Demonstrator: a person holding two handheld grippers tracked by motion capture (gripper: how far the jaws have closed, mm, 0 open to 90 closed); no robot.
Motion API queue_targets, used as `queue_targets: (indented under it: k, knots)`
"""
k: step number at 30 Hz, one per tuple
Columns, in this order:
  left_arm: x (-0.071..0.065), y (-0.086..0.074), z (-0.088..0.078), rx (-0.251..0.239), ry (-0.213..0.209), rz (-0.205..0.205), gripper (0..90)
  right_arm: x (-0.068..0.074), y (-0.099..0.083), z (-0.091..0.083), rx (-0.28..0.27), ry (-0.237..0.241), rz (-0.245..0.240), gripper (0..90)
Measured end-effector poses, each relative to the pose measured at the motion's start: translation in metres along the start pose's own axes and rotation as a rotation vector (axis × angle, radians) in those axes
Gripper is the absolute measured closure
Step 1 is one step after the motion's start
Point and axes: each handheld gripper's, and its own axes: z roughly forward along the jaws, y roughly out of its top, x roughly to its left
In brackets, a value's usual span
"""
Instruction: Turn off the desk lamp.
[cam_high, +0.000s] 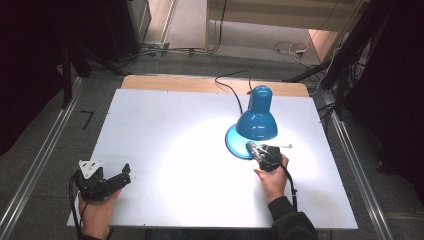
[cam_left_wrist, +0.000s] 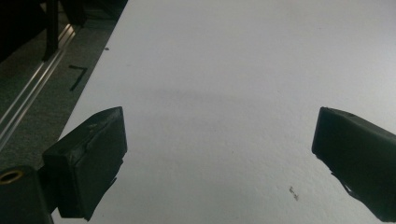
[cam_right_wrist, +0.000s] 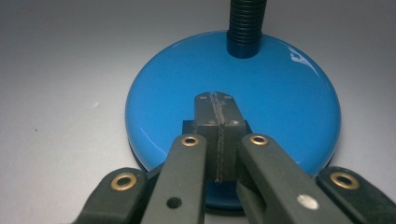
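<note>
Nearest the lamp (cam_high: 256, 120): right gripper (cam_right_wrist: 215, 100), jaws pressed flat together, tips resting over the glossy round blue base (cam_right_wrist: 280, 88), right above a small dark block that's mostly hidden under them, so hard to say what it is. Just past that, ribbed black neck (cam_right_wrist: 246, 25), top cut off in the right gripper view. Smooth blue shade (cam_high: 257, 124) lit, covering most of the base from above. Well off to the lamp's left, at the near corner of the matte white table (cam_high: 165, 130): left gripper (cam_left_wrist: 219, 135), jaws spread wide, nothing between.
</note>
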Motion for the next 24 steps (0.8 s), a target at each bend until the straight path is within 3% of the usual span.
queue_targets:
  k: [24]
  knots:
    - [-0.0019, 0.0000, 0.0003, 0.001, -0.001, 0.004, 3.9, 0.0006, 0.0009, 0.0017, -0.004, 0.000, -0.020, 88.1]
